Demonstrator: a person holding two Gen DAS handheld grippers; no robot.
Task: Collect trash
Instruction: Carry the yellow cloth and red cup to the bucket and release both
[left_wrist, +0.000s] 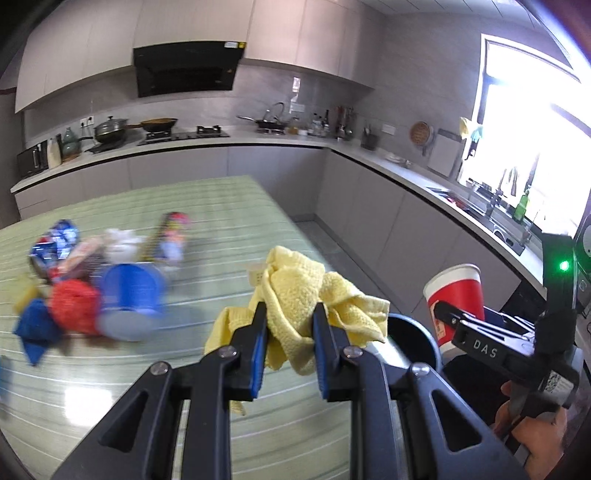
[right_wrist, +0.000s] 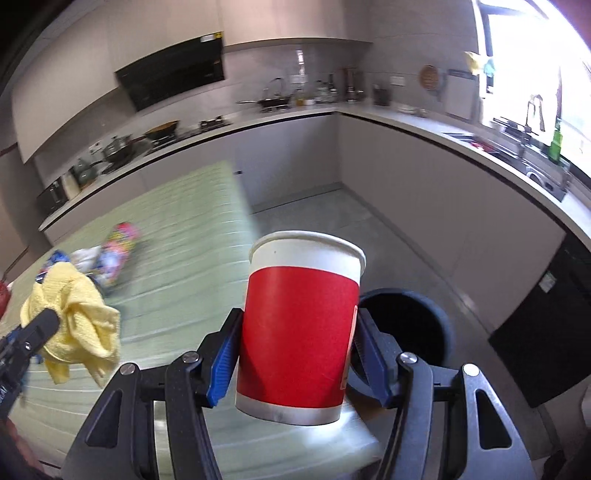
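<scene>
both jaws clamped: left gripper (left_wrist: 290, 317) holds yellow cloth (left_wrist: 295, 295), right gripper (right_wrist: 295, 347) red cup (right_wrist: 299, 332).

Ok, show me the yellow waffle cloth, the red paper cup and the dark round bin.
yellow waffle cloth (left_wrist: 295, 291), left wrist view, bunched middle
red paper cup (right_wrist: 299, 332), right wrist view, red side wall
dark round bin (right_wrist: 445, 325), right wrist view, right rim

Only "DAS" reads clearly (white letters) on the right gripper (left_wrist: 441, 308).
</scene>
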